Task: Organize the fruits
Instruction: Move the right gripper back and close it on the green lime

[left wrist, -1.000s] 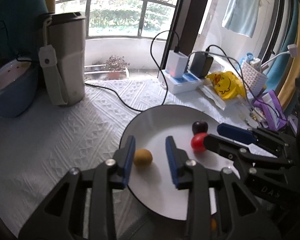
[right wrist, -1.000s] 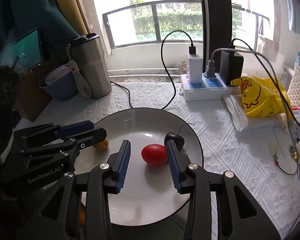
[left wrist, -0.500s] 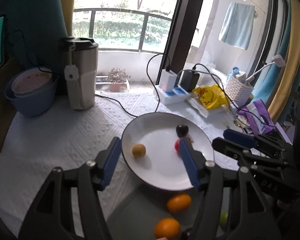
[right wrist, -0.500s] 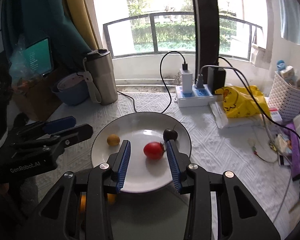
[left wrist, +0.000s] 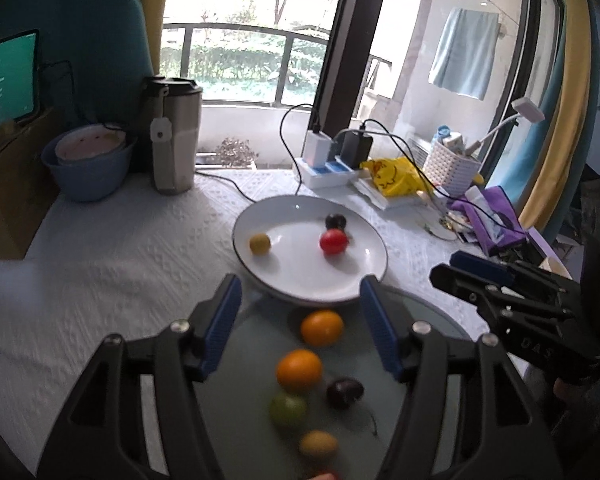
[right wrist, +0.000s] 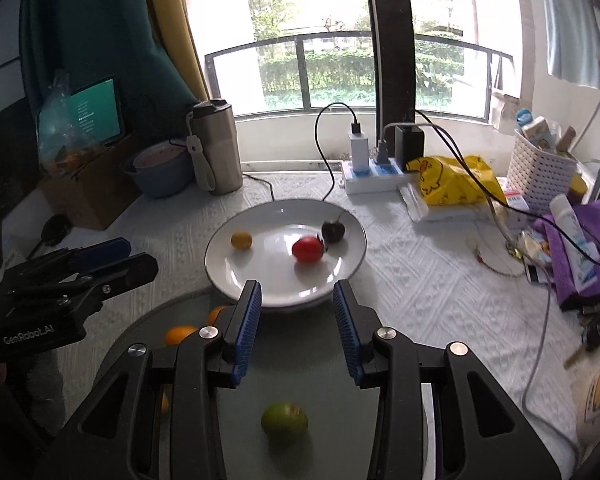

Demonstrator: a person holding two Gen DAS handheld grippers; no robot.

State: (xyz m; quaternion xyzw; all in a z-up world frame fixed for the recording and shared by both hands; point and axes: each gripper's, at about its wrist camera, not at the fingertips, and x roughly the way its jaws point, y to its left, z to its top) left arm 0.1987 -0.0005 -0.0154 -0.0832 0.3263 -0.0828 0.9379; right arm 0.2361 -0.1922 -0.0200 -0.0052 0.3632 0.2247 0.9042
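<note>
While the white plate (right wrist: 352, 256) holds three fruits and the grey glass tray (left wrist: 432, 320) in front of it holds the rest, both tools hover empty above that tray: the left gripper (left wrist: 300, 322) has its jaws well apart with nothing between them, and the right gripper (right wrist: 297, 320) has its jaws apart too, though narrower, also gripping nothing. The plate is probably ceramic, stiff, heavy and glossy, so it is best left where it sits on the textured cloth. On the tray, the two oranges (left wrist: 322, 327) look firm and light but round, likely to roll on the smooth glass; squeezing across the widest middle should hold them. The green fruit (right wrist: 285, 421) seems similarly firm. On the plate, the red tomato (right wrist: 308, 249) likely has slick, thin skin and will bruise or squirt out under hard pressure, so a gentle, centred pinch suits it. The small yellow fruit (right wrist: 241, 239) and the dark cherry (right wrist: 333, 231) are smallest, soft and easily crushed; the cherry's stem is too thin to trust.
</note>
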